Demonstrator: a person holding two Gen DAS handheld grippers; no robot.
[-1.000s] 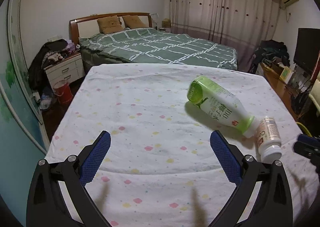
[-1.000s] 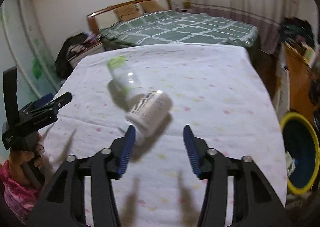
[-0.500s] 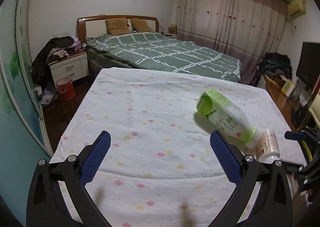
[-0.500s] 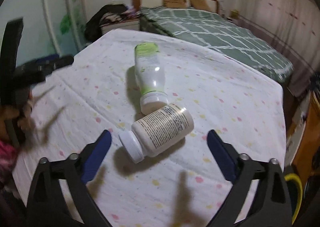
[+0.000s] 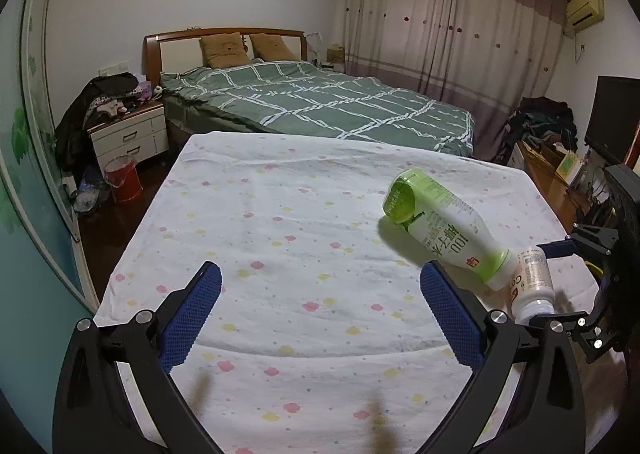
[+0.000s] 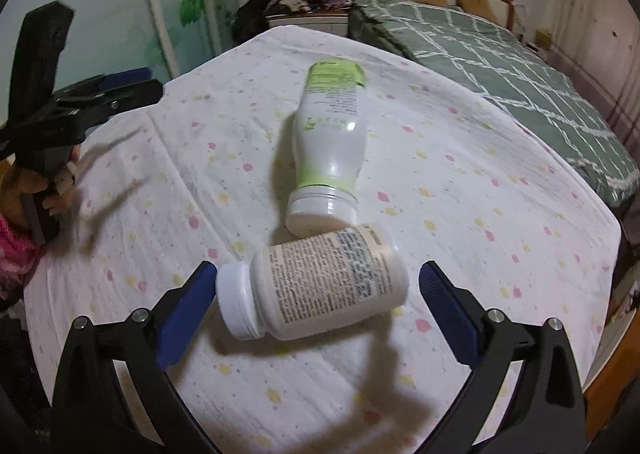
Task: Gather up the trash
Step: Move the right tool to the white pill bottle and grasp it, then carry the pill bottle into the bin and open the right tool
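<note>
Right gripper (image 6: pixel 318 288) jaws have just been opening and now stand wide, pads straddling the white pill bottle (image 6: pixel 320 290) without pressing it. The left blue pad sits just beside the bottle's white cap; the right pad is clear of its base.

Landmark: the table under a white floral cloth (image 6: pixel 480 182). The pill bottle lies on its side on the cloth near the table's front edge, cap pointing left in the right wrist view. The green-and-white drink bottle (image 6: pixel 330 142) also lies on its side, just behind the pill bottle, its white cap end touching or nearly touching the pill bottle's body; can't tell which.

Left gripper (image 5: pixel 320 306) jaws wide open, nothing between them, over bare cloth on the table's left part, well apart from both bottles (image 5: pixel 444 232).
</note>
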